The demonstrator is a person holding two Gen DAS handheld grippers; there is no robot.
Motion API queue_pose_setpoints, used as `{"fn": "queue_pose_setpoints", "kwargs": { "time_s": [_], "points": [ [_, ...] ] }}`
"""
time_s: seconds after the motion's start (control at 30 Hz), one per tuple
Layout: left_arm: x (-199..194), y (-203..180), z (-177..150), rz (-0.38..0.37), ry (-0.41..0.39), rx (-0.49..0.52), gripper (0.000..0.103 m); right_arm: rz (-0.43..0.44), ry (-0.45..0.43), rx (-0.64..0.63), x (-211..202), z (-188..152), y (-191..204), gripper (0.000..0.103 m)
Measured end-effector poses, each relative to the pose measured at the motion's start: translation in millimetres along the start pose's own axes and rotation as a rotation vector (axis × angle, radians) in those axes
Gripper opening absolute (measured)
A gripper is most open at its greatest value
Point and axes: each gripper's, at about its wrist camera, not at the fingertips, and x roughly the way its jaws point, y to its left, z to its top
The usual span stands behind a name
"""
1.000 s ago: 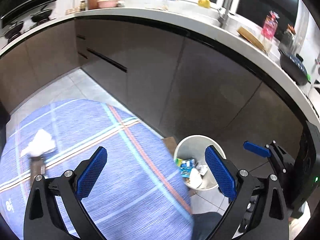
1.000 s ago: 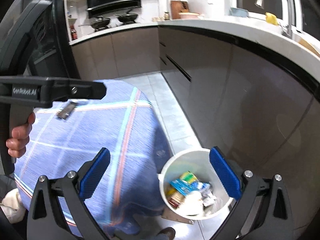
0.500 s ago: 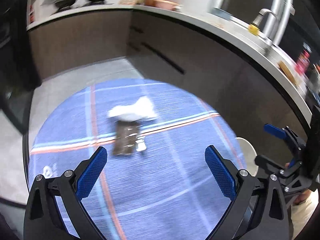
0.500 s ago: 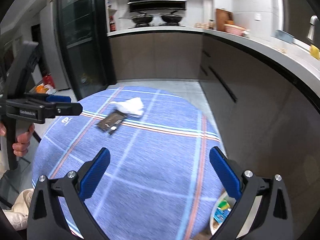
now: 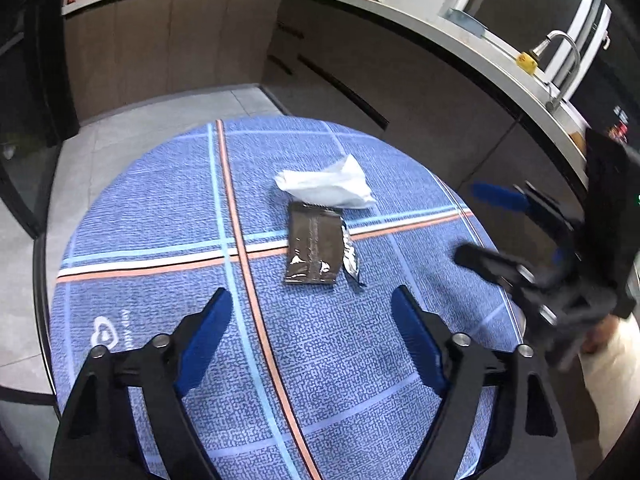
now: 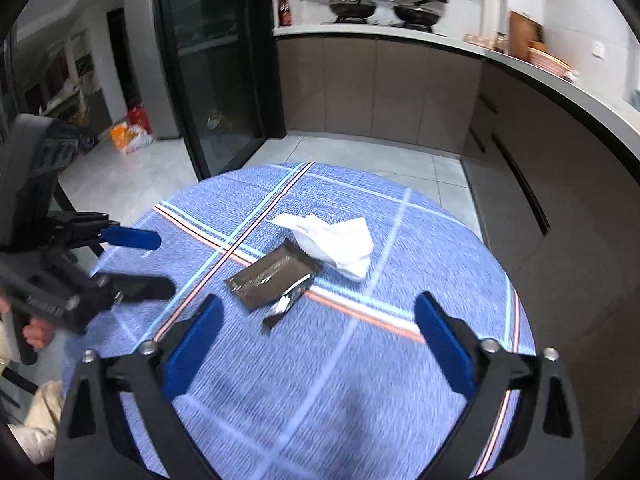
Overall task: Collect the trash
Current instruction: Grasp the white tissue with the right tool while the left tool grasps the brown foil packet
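On the round table with a blue plaid cloth (image 5: 160,208) (image 6: 400,360) lie a crumpled white tissue (image 5: 326,188) (image 6: 336,240) and a dark foil wrapper (image 5: 314,250) (image 6: 272,276). The wrapper touches the tissue's near edge, and a torn strip (image 5: 350,256) lies beside it. My left gripper (image 5: 311,298) (image 6: 160,262) hovers over the cloth just short of the wrapper. Its jaws are closing with nothing between them. My right gripper (image 6: 318,302) (image 5: 480,228) hangs over the table's right side, also closing on nothing.
Grey cabinets under a pale counter (image 5: 400,12) curve behind the table, with a sink tap (image 5: 560,64) at the right. A dark glass door (image 6: 216,80) and bags on the floor (image 6: 130,132) are at the far left. A hand (image 6: 34,332) holds the left gripper.
Both views swung away from the white trash bin on the floor and onto the table. The tissue and wrapper now lie centred ahead of both grippers, and both pairs of jaws have narrowed slightly.
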Motion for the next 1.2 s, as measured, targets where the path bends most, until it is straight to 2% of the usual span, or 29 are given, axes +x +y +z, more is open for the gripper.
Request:
{"fn": "queue_pose_setpoints", "kwargs": {
  "time_s": [0.07,0.3,0.67,0.73,0.77,0.8,0.83,0.87,1.0,1.2],
  "points": [
    [5.3,0.6,1.7,-0.013,0.010,0.004,0.073,0.001,0.018,-0.036,17.1,11.7,0.7,0.080],
    [18.3,5.4,5.8,-0.044,0.034,0.004,0.073,0.017,0.059,-0.119,61.6,32.1,-1.2,0.081],
    [44.6,3.7,14.2,-0.070,0.076,-0.001,0.073,0.060,0.129,-0.066,119.6,38.5,-21.9,0.082],
    [48.9,2.9,15.6,-0.073,0.080,-0.003,0.073,0.084,0.139,-0.029,127.0,38.1,-27.6,0.070],
    [51.3,2.5,16.9,-0.076,0.082,-0.005,0.073,0.090,0.148,-0.014,131.2,37.5,-28.9,0.050],
    [53.4,2.7,18.1,-0.079,0.084,-0.007,0.073,0.089,0.155,-0.005,133.7,37.2,-28.5,0.033],
    [56.1,2.5,19.7,-0.083,0.088,-0.011,0.074,0.083,0.159,0.004,135.6,36.1,-30.2,0.022],
    [58.5,2.3,21.4,-0.086,0.090,-0.016,0.074,0.080,0.157,0.007,136.0,34.9,-30.8,0.007],
    [68.1,-2.1,29.6,-0.066,0.089,-0.016,0.078,0.054,0.124,0.005,125.4,30.7,-31.1,0.006],
    [84.3,-18.8,45.7,-0.044,0.074,0.001,0.089,0.078,0.074,0.075,97.9,25.3,-39.6,0.006]
  ]
}}
